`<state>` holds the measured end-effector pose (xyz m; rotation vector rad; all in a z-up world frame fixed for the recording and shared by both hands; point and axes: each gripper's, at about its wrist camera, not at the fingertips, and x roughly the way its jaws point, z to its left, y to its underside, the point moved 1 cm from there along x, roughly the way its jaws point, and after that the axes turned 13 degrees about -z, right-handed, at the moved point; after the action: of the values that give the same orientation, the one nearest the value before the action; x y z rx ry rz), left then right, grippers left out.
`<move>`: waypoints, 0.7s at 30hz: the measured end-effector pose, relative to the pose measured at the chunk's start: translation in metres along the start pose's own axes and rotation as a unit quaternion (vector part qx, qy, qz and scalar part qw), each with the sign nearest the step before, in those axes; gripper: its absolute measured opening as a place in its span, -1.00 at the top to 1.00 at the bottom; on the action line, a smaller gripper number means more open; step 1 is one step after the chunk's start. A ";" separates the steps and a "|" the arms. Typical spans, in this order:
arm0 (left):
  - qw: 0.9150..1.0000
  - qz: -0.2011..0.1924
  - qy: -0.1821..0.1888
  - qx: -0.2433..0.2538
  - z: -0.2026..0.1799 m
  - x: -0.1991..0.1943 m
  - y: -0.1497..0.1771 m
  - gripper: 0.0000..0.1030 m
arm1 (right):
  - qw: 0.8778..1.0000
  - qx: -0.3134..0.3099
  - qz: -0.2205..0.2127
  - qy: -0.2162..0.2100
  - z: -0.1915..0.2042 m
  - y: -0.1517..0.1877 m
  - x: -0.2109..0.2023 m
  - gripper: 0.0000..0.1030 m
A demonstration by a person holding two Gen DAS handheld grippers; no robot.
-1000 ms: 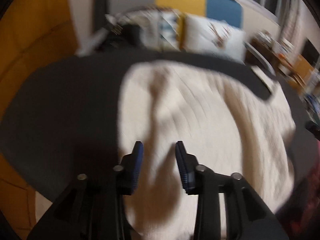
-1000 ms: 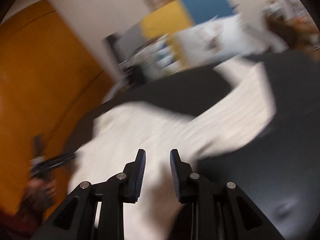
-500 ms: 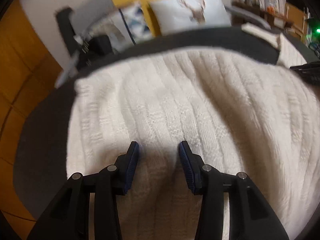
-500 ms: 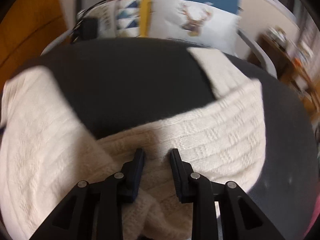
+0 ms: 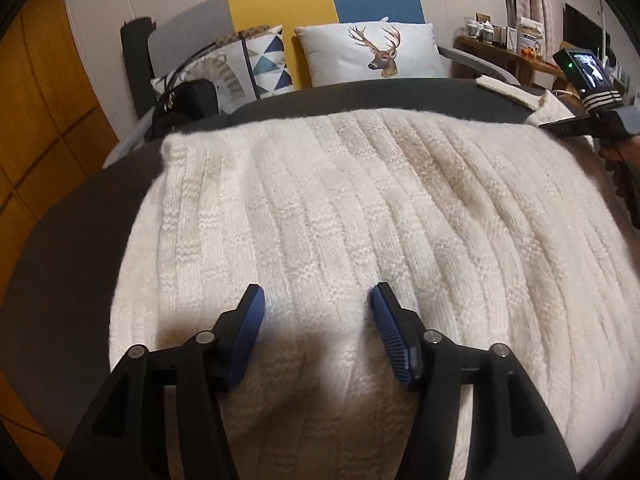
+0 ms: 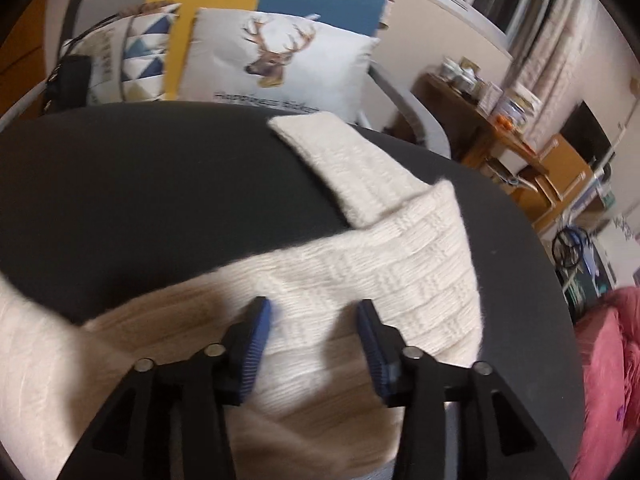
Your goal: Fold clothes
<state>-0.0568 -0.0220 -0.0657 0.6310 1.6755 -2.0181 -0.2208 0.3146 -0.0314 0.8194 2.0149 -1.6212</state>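
Observation:
A cream ribbed knit sweater [image 5: 360, 216] lies spread flat over a round dark table [image 5: 72, 240]. My left gripper [image 5: 316, 300] hovers open just above its near part, blue pads wide apart, nothing between them. In the right wrist view the same sweater [image 6: 400, 272] is folded over on itself, and one sleeve [image 6: 352, 160] reaches away across the dark top. My right gripper [image 6: 314, 312] is open over the folded edge with only knit beneath it. The right gripper's body and the hand holding it [image 5: 600, 120] show at the far right of the left wrist view.
Beyond the table stands a sofa with a deer cushion [image 5: 372, 52], a triangle-patterned cushion [image 5: 264, 60] and a black handbag [image 5: 188, 100]. An orange wooden wall [image 5: 36, 100] is on the left. A wooden side table [image 6: 492, 120] with jars and a pink fabric [image 6: 608, 380] lie to the right.
Both grippers have opened wider. The views swung from a blurred sweep to steady, and the sweater has settled flat on the table with both grippers low over it.

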 end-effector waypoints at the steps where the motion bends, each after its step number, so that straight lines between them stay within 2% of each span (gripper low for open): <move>1: 1.000 0.007 0.004 -0.004 0.002 -0.002 0.001 -0.18 | 1.000 0.017 0.006 -0.002 -0.008 -0.003 0.004 0.09; 3: 0.999 0.008 0.021 -0.026 0.006 -0.010 0.001 -0.19 | 0.998 0.057 0.025 -0.015 -0.018 -0.010 0.001 0.10; 4: 0.999 0.005 0.030 -0.040 0.009 -0.015 0.001 -0.19 | 0.997 0.069 0.008 -0.026 -0.014 -0.016 -0.016 0.21; 6: 0.996 -0.009 0.043 -0.071 0.017 -0.023 0.002 -0.19 | 0.994 0.088 -0.028 -0.056 -0.004 -0.026 -0.051 0.23; 8: 0.993 -0.018 0.051 -0.103 0.026 -0.031 0.005 -0.19 | 0.987 0.056 -0.079 -0.130 0.031 -0.027 -0.095 0.23; 9: 0.992 -0.021 0.053 -0.115 0.030 -0.034 0.005 -0.19 | 0.980 0.021 -0.096 -0.174 0.061 -0.023 -0.117 0.21; 11: 0.989 -0.027 0.048 -0.136 0.043 -0.046 0.005 -0.19 | 0.965 -0.030 -0.086 -0.246 0.111 -0.005 -0.139 0.19; 13: 0.988 -0.033 0.032 -0.151 0.057 -0.057 0.004 -0.19 | 0.945 -0.075 -0.053 -0.315 0.165 0.025 -0.154 0.19; 14: 0.987 -0.037 0.017 -0.156 0.069 -0.064 0.005 -0.19 | 0.938 -0.098 -0.043 -0.329 0.184 0.039 -0.157 0.19; 17: 0.983 -0.030 -0.043 -0.175 0.109 -0.080 0.013 -0.19 | 0.938 -0.181 -0.034 -0.294 0.223 0.076 -0.156 0.20; 18: 0.982 -0.015 -0.062 -0.179 0.122 -0.080 0.019 -0.20 | 0.940 -0.196 -0.048 -0.276 0.226 0.085 -0.153 0.18; 19: 0.981 -0.004 -0.075 -0.177 0.129 -0.078 0.022 -0.20 | 0.941 -0.180 -0.060 -0.281 0.221 0.087 -0.152 0.17; 21: 0.985 0.010 -0.083 -0.152 0.129 -0.068 0.024 -0.20 | 0.947 -0.130 -0.044 -0.291 0.208 0.086 -0.145 0.16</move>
<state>0.0037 -0.1496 -0.0226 0.3611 1.8152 -1.7001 -0.0634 0.0981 -0.0463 0.1242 1.7846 -1.3852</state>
